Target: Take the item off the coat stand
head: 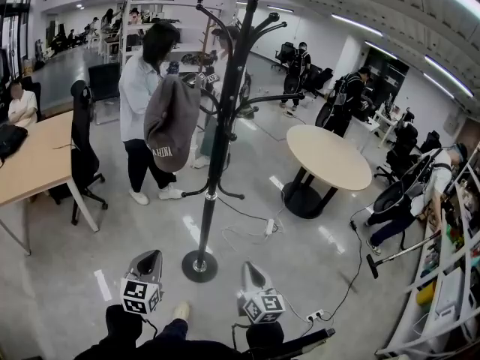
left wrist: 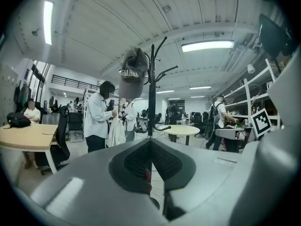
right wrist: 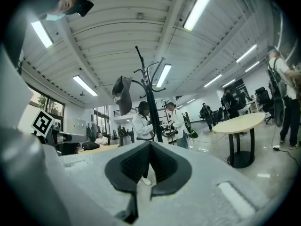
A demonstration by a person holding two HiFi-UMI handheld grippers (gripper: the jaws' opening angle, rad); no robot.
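A black coat stand point(head: 223, 126) rises from a round base point(head: 199, 265) on the floor straight ahead. A grey cap with white lettering point(head: 171, 122) hangs from a hook on its left side, high up. My left gripper point(head: 149, 256) and right gripper point(head: 252, 268) are low in the head view, either side of the base and well short of the cap. In the left gripper view the cap point(left wrist: 133, 73) hangs on the stand point(left wrist: 151, 98) beyond my shut, empty left gripper point(left wrist: 150, 141). The right gripper view shows the cap point(right wrist: 122, 94) up left of the pole point(right wrist: 147, 102), past my shut right gripper point(right wrist: 150, 144).
A person in a white shirt point(head: 141, 103) stands just behind the stand. A round beige table point(head: 328, 156) is to the right, a wooden desk point(head: 34, 167) and black chair point(head: 82, 152) to the left. Cables and a power strip point(head: 269, 226) lie on the floor. Shelving point(head: 450, 276) lines the right side.
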